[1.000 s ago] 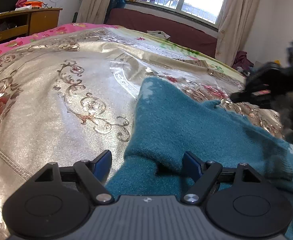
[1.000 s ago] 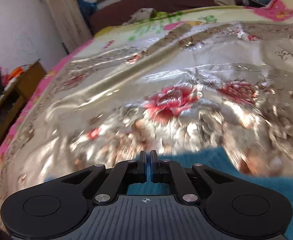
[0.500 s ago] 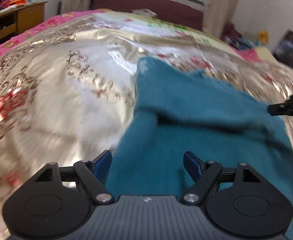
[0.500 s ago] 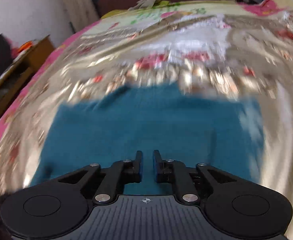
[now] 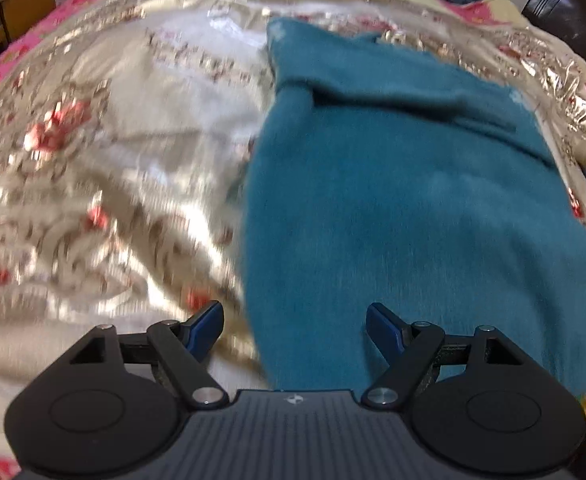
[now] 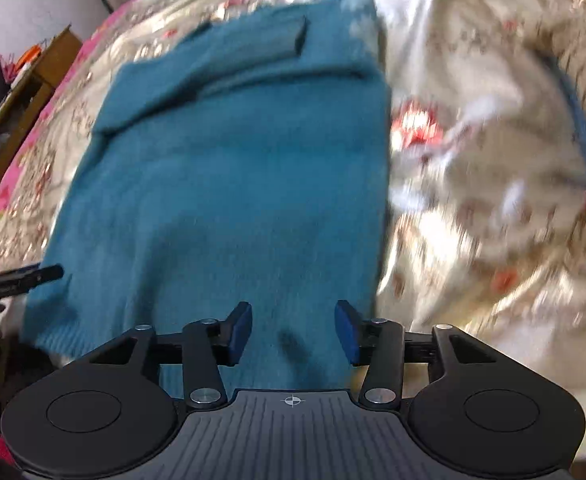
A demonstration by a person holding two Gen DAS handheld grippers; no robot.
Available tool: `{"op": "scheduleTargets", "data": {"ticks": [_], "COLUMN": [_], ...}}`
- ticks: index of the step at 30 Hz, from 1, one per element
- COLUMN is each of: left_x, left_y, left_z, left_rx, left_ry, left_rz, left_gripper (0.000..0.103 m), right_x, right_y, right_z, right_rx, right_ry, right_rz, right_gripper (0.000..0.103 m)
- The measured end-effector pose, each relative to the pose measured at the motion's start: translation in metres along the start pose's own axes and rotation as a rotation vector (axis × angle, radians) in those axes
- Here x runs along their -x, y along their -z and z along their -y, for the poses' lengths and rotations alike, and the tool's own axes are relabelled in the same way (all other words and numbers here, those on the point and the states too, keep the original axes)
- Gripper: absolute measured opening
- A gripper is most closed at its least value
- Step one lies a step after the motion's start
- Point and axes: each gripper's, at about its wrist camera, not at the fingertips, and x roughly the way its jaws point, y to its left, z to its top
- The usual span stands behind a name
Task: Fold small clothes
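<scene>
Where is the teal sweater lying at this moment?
The teal sweater lies flat on the shiny floral bedspread, ahead of both grippers: right of centre in the left wrist view, left of centre in the right.

No readable text, label, brand or number shows in either view.

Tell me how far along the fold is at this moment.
Partly done. The teal sweater lies flat on the shiny floral bedspread, with both sleeves already folded across its far end. Nothing is in hand: the left gripper stands open, and the right gripper is opening with only flat knit beneath it, near the hem. Left, probably: folding the body over from the hem.
</scene>
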Motion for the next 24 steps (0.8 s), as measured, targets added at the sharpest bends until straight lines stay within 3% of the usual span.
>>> {"op": "scheduleTargets", "data": {"ticks": [3,10,15,21,24], "left_x": [0.006,0.017,0.017,0.012,0.010], "left_y": [0.009,0.013,0.011,0.004,0.004], "left_z": [0.000,0.007,0.008,-0.002,-0.001], "left_rx": [-0.007,-0.058,-0.060,0.000,-0.003], "left_ry": [0.001,-0.009,-0.005,0.045,0.040], "left_rz": [-0.019,-0.037,-0.054,-0.077,-0.085], "left_gripper": [0.082,0.082,0.082,0.082,0.078], "right_x": [-0.003,0.018,-0.006,-0.024,-0.023], "right_y": [0.012,0.023,0.031,0.027,0.026], "right_z": [0.003,0.018,0.019,0.017,0.024], "right_rx": [-0.008,-0.052,-0.111,-0.109,-0.147], "right_ry": [0.029,0.081,-0.009,-0.034,-0.060], "right_rz": [-0.027,0.001,-0.066,-0.093,-0.090], "right_gripper": [0.047,0.048,0.048,0.050,0.042]}}
